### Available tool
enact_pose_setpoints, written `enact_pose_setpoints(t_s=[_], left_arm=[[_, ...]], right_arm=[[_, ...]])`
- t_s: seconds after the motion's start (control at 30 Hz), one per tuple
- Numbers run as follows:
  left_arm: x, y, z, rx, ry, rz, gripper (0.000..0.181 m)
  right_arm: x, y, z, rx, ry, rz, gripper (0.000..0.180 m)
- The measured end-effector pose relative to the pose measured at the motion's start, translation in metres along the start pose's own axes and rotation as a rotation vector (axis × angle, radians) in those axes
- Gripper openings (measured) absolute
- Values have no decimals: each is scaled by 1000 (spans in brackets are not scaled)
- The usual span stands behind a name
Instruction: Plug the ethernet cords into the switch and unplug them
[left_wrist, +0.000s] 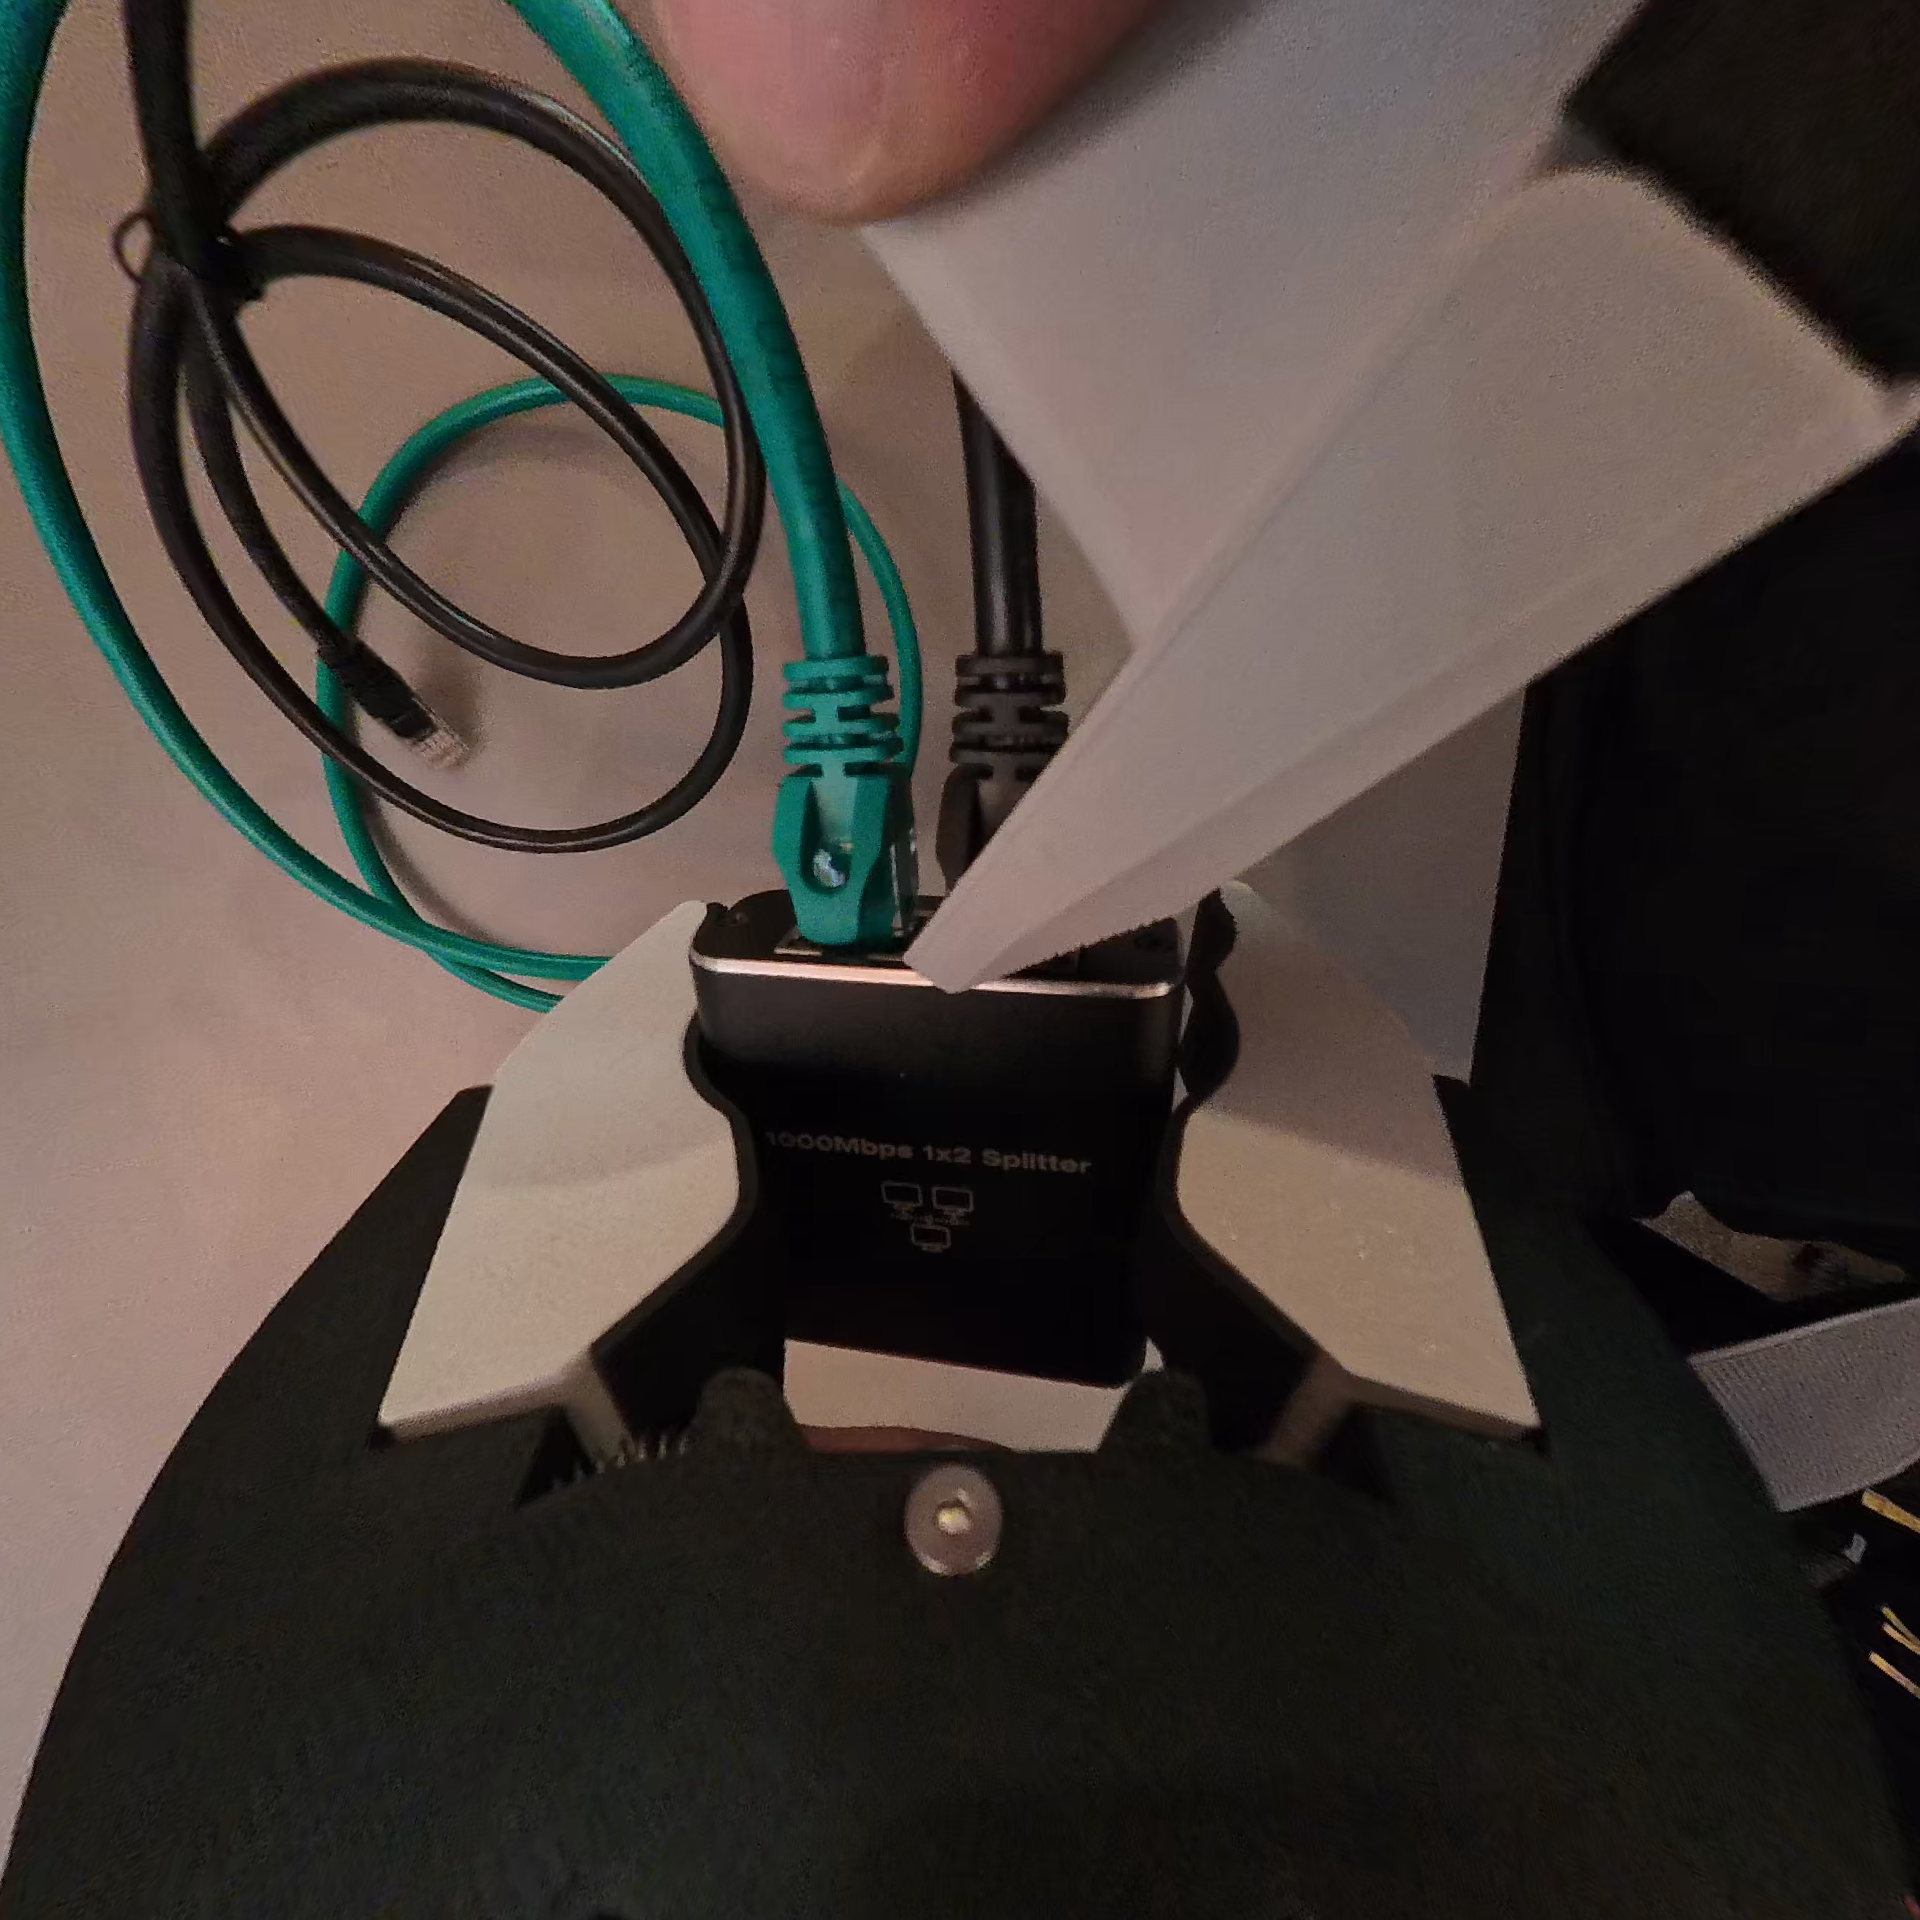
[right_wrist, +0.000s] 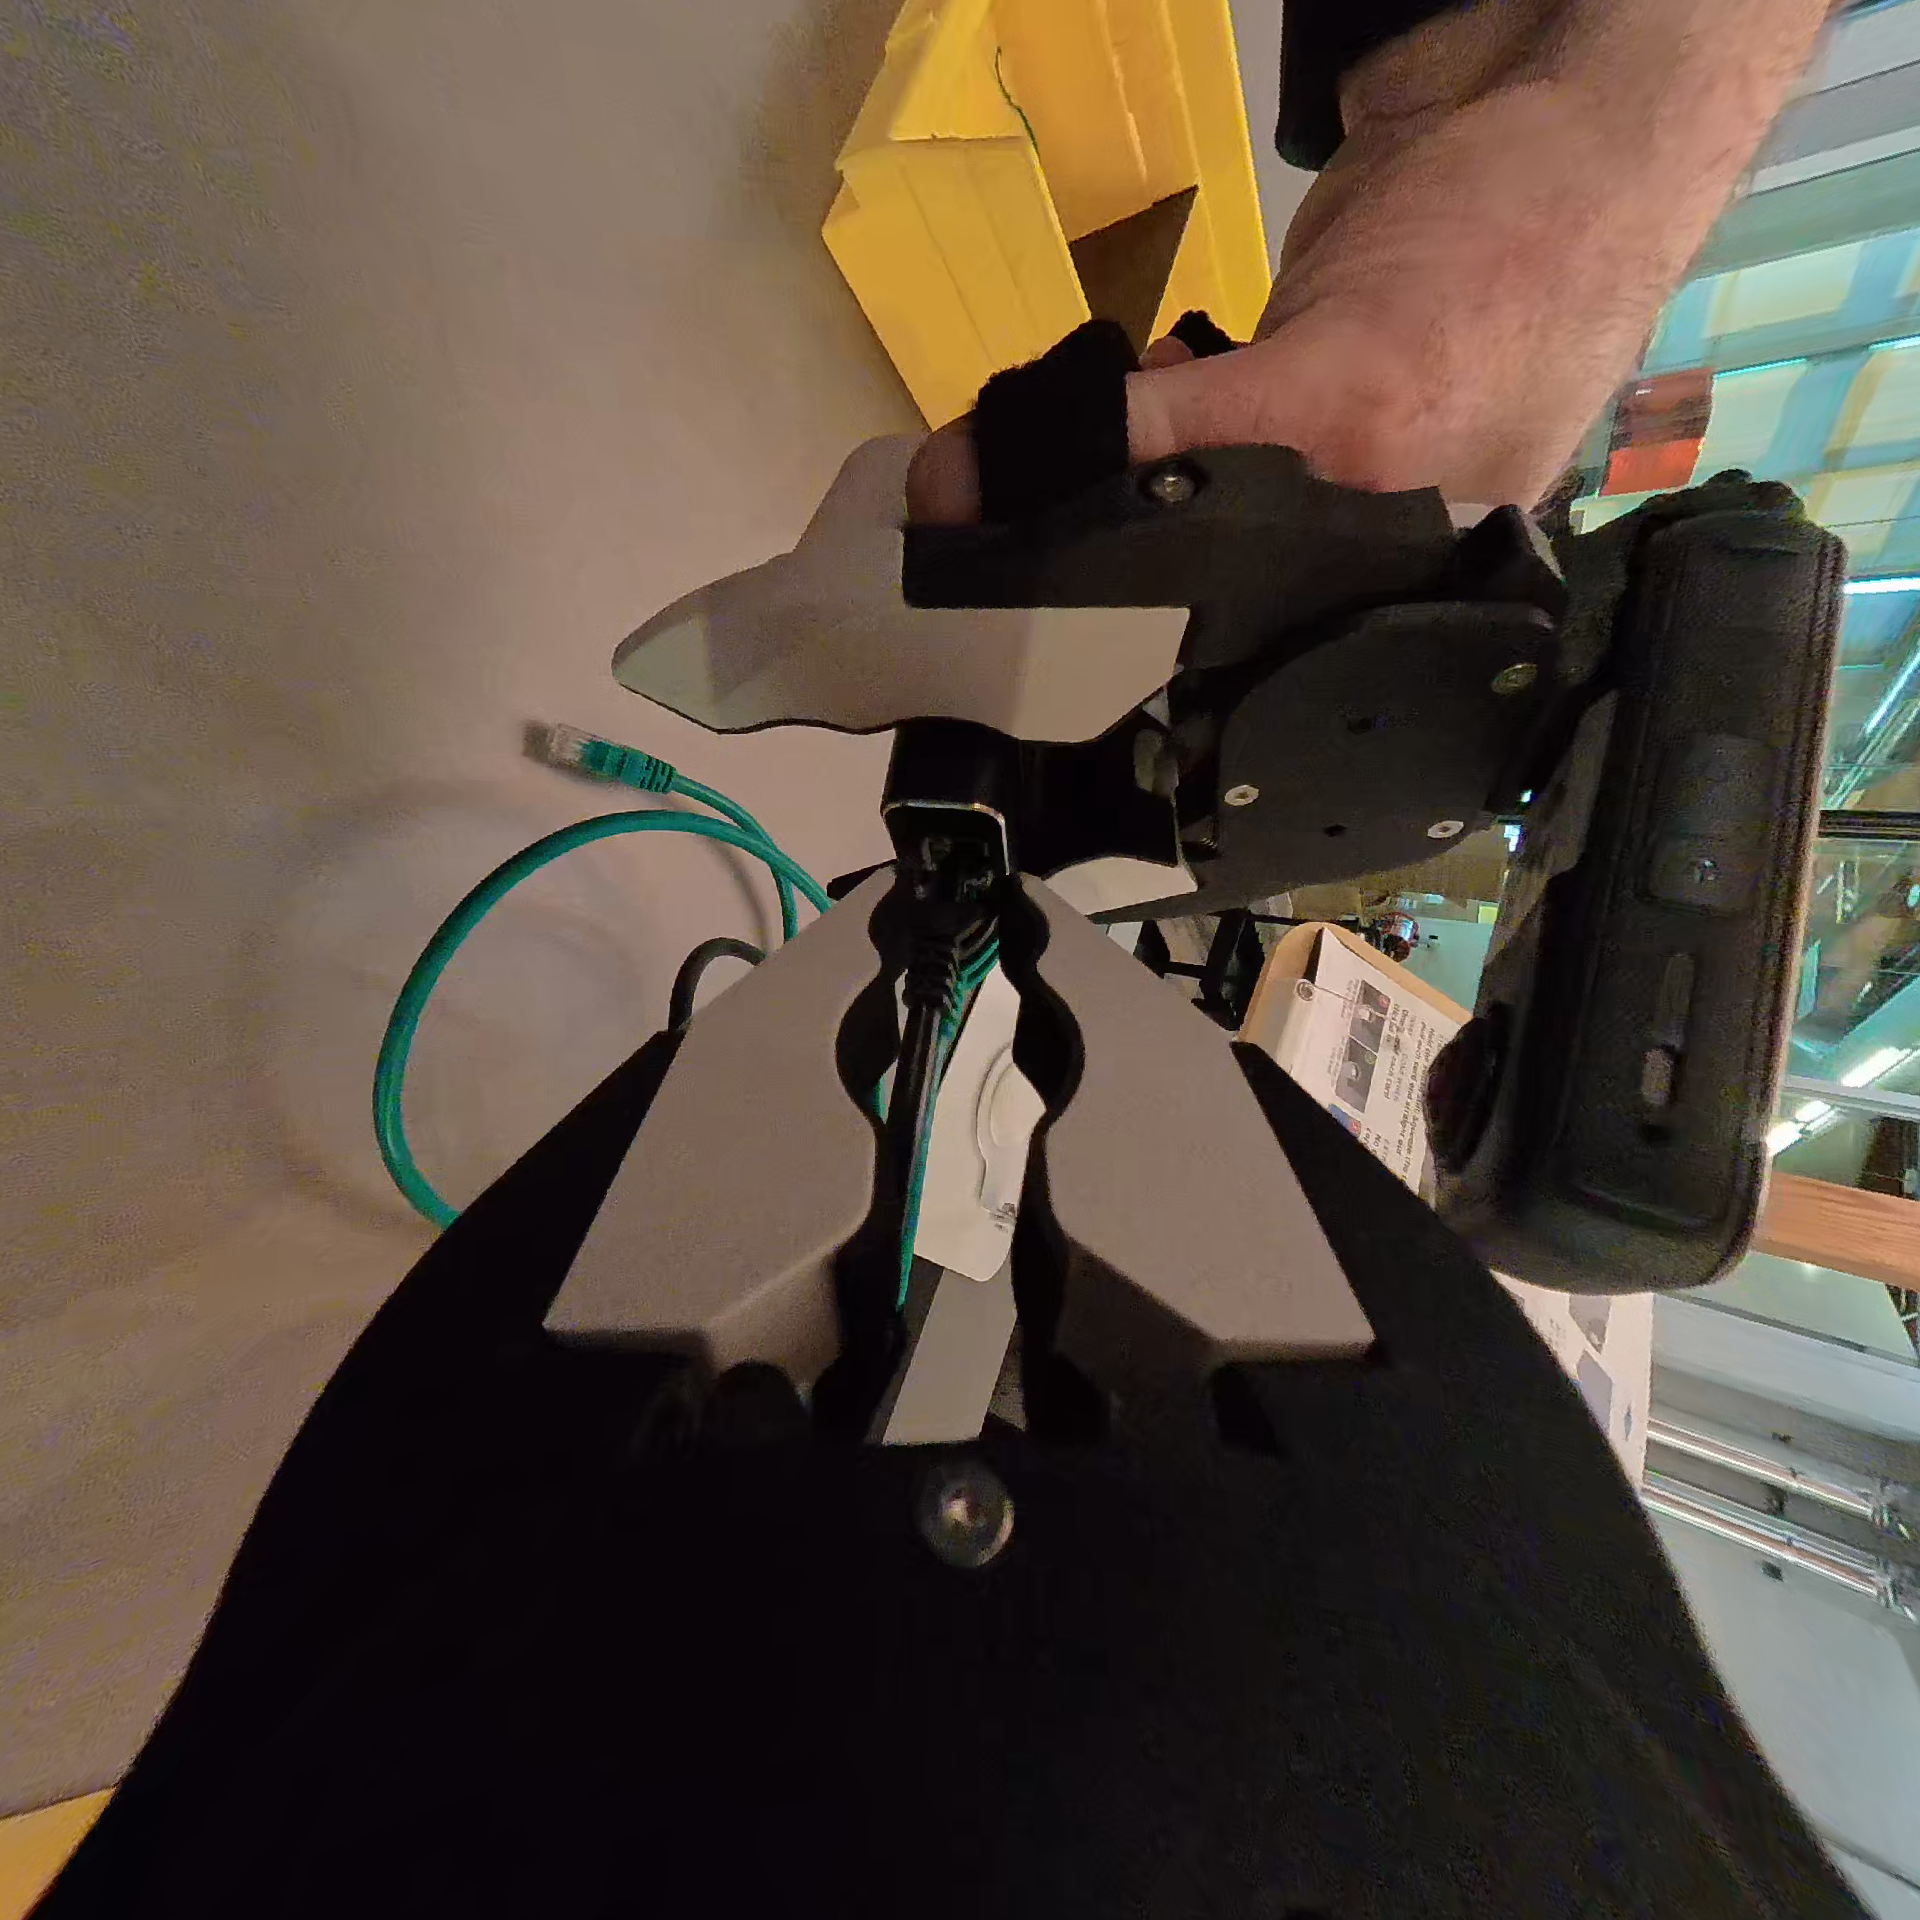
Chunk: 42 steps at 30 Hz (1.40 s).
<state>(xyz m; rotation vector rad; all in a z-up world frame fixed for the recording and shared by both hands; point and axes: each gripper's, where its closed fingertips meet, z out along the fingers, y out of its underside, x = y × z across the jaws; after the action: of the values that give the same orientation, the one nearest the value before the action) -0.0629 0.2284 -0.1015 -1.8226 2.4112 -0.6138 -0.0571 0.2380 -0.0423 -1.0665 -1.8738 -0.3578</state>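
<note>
Switch, a small black box, sat clamped between the two grey fingers of the left hand-held gripper, its port end facing away from the camera. Two cords stood plugged into that end side by side: a green cord on the left and a black cord on the right. The right hand-held gripper reached in at the black plug, its fingers nearly closed around the boot; whether they actually pinched it could not be told. In the left wrist view one of its fingers covered part of the black plug. Loose loops of both cords trailed over the pale bench, where a free black plug lay. A yellow box stood farther off.
</note>
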Motion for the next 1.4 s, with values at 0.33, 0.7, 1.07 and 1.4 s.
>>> enact_pose_setpoints(t_s=[0.33,0.7,1.07,1.4], left_arm=[[2,-4,-6,9,35,-4,83],[2,-7,-7,2,36,1,82],[4,-9,1,-21,61,21,82],[4,-10,12,27,73,25,81]], right_arm=[[7,-4,-7,33,25,1,14],[7,0,-11,17,20,2,14],[-5,3,-13,-30,-80,4,10],[-16,7,-10,-112,-124,-99,9]])
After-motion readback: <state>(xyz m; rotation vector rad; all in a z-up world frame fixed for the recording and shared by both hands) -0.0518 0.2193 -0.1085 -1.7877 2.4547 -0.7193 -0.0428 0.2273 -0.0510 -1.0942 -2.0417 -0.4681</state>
